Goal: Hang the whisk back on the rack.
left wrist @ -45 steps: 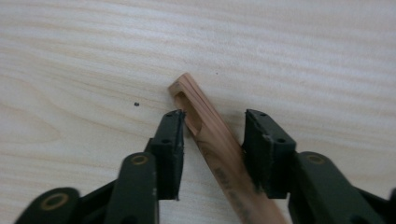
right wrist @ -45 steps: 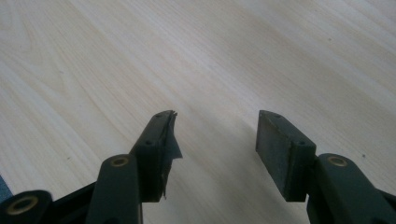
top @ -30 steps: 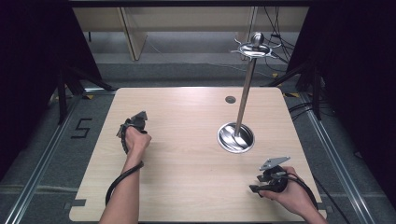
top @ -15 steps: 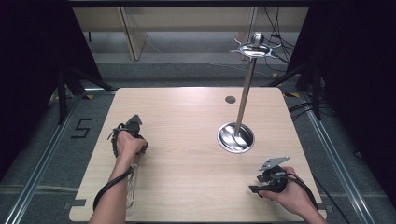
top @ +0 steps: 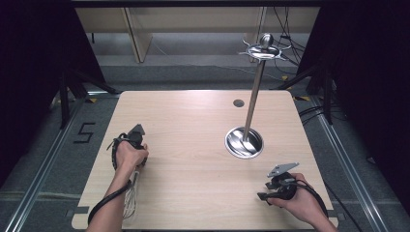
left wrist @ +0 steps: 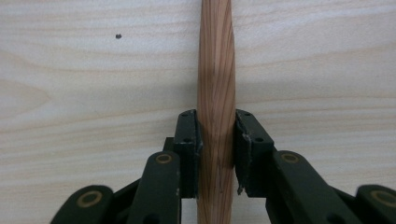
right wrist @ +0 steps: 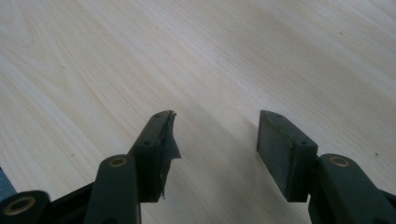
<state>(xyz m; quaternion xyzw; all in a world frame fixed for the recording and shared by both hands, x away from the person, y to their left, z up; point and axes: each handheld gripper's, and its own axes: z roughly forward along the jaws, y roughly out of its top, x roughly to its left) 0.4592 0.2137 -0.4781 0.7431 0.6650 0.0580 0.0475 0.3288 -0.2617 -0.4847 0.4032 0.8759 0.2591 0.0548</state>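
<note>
your left gripper [top: 137, 133] sat near the left edge of the table [top: 193, 121], and in the left gripper view its 2 black pads had just been closing and pinched the wooden handle [left wrist: 215, 93] of a whisk [top: 130, 200] from both sides. the handle ran straight up between the pads, lying along the pale wood. in the high view the whisk's wire head lay flat on the table beside your left forearm, toward the near edge. your right gripper [top: 275, 186] rested at the near right corner, its jaws spread apart over bare wood with nothing between them. the metal stand [top: 245, 142], a round base with a tall pole, stood right of centre, well apart from the whisk.
</note>
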